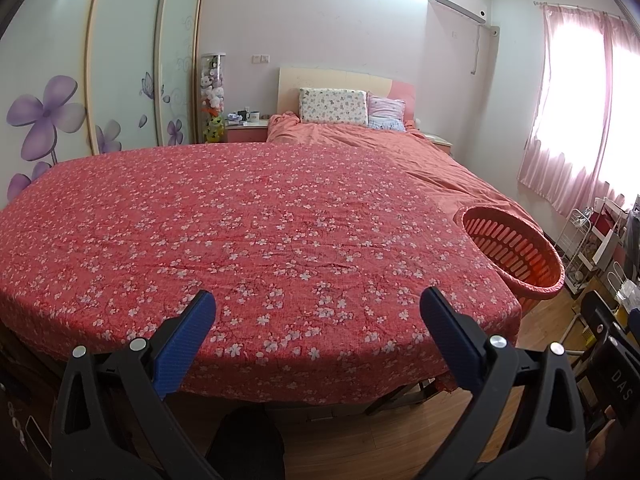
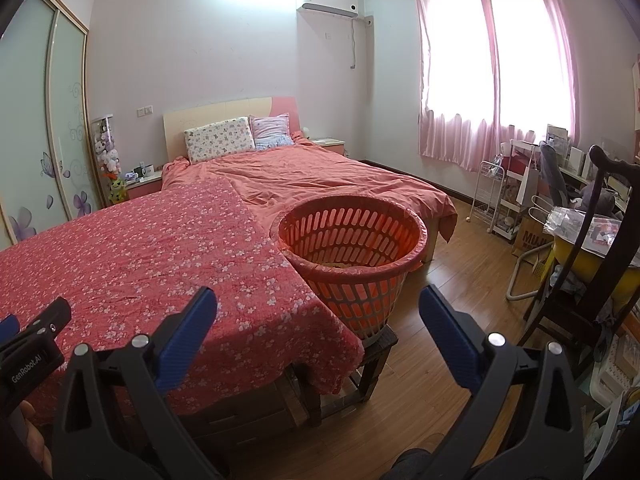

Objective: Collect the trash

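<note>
Basket (image 2: 352,264): orange, slotted plastic, round, upright; stands on a dark wooden stool (image 2: 378,350) just beside the right-hand edge of the covered table; touches the hanging cloth on its left side.
Basket contents: something pale and yellowish low inside, possibly crumpled paper; too little shown to tell.
Basket in left view (image 1: 516,252): far right, past the table edge, rim tilted by the lens.
Table cloth (image 1: 248,240): red with small white blossoms, lies flat over the whole top, hangs over the near edge.
Left gripper (image 1: 318,316): blue-padded fingers spread wide, nothing between them; hovers over the near edge of the cloth, pointed across the table.
Right gripper (image 2: 318,312): fingers likewise spread wide and empty; aimed at the gap between table corner and basket, above the wooden floor (image 2: 440,300).
Left gripper body in right view: black housing at the lower left edge, a hand (image 2: 34,440) partly seen beneath it.
Bed (image 2: 320,184): beyond the table, salmon quilt rumpled, two pillows against the headboard.
Window side: pink curtains (image 2: 492,72) drawn, bright behind.
Right of room: dark chair (image 2: 580,280), white wire rack (image 2: 486,196), cluttered desk.
</note>
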`<state>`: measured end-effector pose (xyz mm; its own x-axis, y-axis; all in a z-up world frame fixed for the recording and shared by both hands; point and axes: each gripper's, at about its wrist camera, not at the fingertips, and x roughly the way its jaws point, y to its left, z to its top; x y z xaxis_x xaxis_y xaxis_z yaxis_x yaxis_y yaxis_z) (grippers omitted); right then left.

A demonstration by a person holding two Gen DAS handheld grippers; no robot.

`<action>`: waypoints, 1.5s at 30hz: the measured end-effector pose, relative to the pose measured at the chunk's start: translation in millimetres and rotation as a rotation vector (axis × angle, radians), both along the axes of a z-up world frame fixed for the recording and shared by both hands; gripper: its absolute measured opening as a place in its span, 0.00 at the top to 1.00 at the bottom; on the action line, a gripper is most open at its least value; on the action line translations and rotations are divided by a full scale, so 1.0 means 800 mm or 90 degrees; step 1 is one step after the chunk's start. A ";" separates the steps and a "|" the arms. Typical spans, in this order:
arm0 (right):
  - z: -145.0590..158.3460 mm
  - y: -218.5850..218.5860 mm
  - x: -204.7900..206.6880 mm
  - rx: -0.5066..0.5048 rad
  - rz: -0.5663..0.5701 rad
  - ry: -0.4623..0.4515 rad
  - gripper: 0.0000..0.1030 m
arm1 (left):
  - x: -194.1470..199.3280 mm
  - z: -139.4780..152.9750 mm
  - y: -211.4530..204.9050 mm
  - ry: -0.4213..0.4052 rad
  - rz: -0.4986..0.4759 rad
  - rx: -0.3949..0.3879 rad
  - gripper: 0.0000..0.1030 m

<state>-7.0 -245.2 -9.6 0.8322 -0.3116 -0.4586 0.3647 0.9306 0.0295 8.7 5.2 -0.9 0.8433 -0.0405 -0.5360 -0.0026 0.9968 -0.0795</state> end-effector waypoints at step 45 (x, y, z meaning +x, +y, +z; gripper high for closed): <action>0.000 -0.001 -0.001 0.002 0.000 0.001 0.04 | -0.003 -0.002 -0.004 0.004 0.000 -0.001 0.02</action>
